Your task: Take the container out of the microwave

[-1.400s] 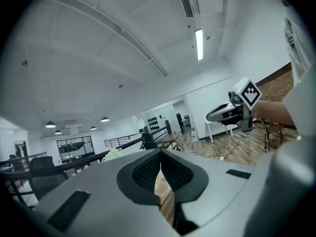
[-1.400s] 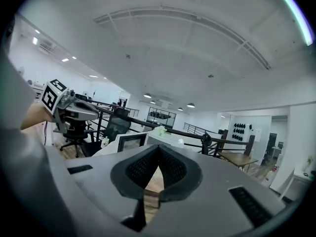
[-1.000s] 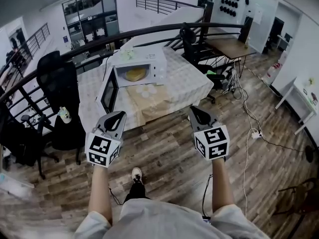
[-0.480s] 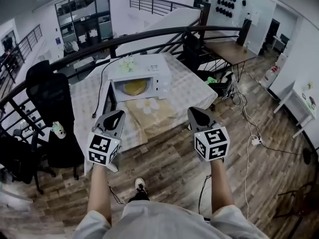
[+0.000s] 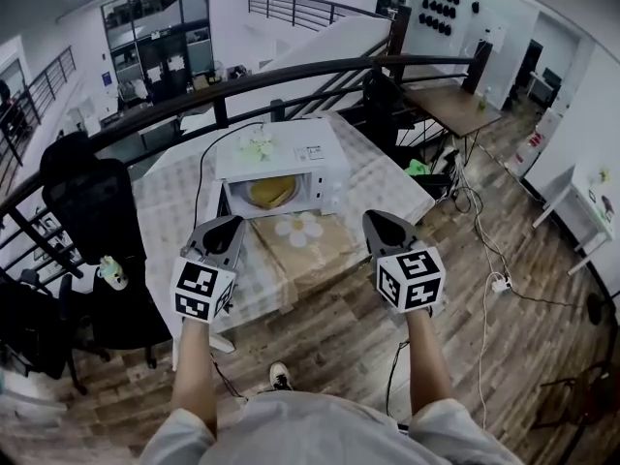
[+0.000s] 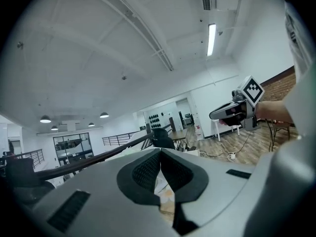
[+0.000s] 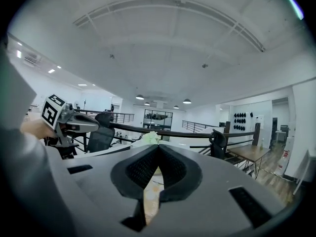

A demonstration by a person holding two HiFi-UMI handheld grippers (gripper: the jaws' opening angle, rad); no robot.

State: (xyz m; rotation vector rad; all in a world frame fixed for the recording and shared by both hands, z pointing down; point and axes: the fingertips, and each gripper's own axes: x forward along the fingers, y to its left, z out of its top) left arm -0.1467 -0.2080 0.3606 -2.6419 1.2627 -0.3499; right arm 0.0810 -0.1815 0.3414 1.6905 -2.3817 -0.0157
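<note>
- The white box-shaped microwave oven (image 5: 291, 158) is standing toward the far edge of the table with the pale checked cloth (image 5: 378, 177), and its front is showing open onto the cavity
- The round yellowish container (image 5: 271, 191) is sitting inside that cavity, with nothing touching it
- A brown mat with a white flower print (image 5: 302, 235) is lying on the cloth between the microwave oven and the near edge, with no dish on it
- The left gripper (image 5: 231, 224) is hanging in the air on the near side of the table, left of the mat; its jaws are meeting tip to tip with nothing between them
- The right gripper (image 5: 374, 217) is hanging level with it, right of the mat, jaws likewise pressed together and carrying nothing
- Both are showing well apart from the container
- Assessment: access to the cavity is looking already made, while the reach in, the grasp and the withdrawal are all remaining; the task is judged to be at its opening stage, and the jaws will be needing to part before any grasp
</note>
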